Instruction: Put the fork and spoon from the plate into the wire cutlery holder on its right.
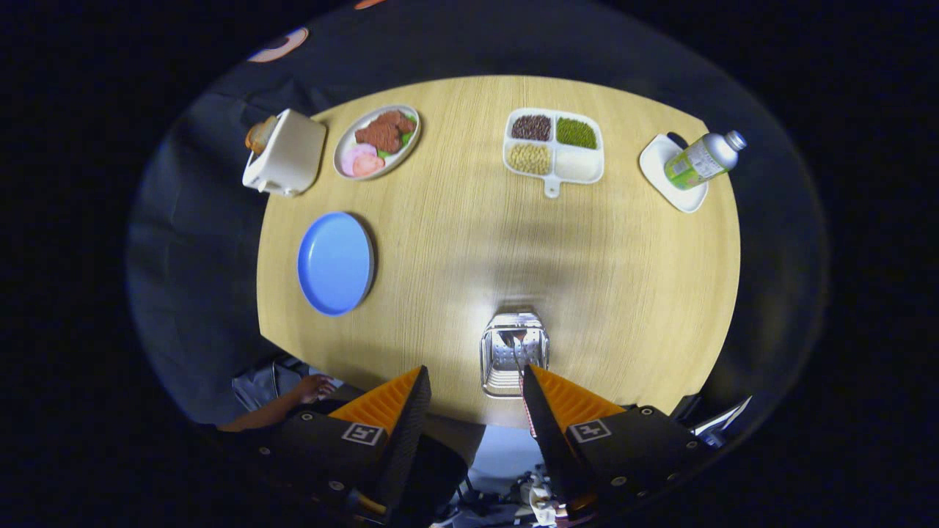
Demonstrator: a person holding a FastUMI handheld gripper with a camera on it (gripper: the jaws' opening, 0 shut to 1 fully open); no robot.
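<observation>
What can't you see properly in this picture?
- Inside the wire cutlery holder, just ahead of the open gripper: dark handles show, but too small and glary in the gripper view to tell fork from spoon.
- The blue plate looks bare.
- The person's hand: the table edge and one finger hide the rest.
- The bottle label: too small.

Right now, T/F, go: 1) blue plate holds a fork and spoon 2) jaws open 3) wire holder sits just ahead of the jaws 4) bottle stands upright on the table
1) False: the blue plate is bare.
2) True: the gripper has its jaws apart, gripping nothing.
3) True: the wire cutlery holder is just ahead of them.
4) False: the bottle lies tilted on a small white dish.
</observation>
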